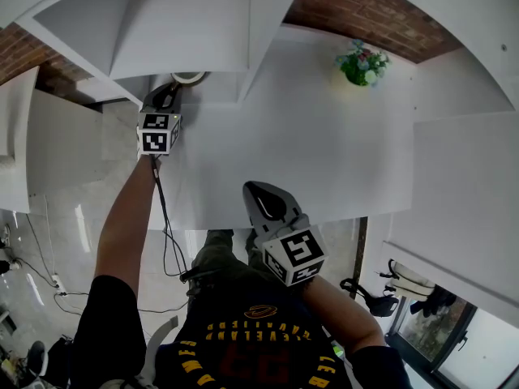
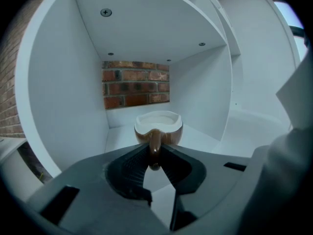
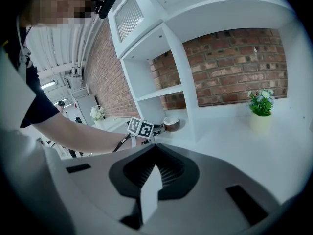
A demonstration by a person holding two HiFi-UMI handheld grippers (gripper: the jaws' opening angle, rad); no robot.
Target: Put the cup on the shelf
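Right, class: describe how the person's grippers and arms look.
The left gripper and right gripper are grey, with black ribbed recesses round the jaws. Each carries a cube of black-and-white square markers. A black cable trails from the left one. The person wears a dark short-sleeved shirt with yellow lettering.

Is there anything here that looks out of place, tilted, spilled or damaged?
Nothing stands out. The cup is level inside the white shelf compartment, its handle clamped by the left gripper, and no spill shows. The potted plant stands upright on the white table.
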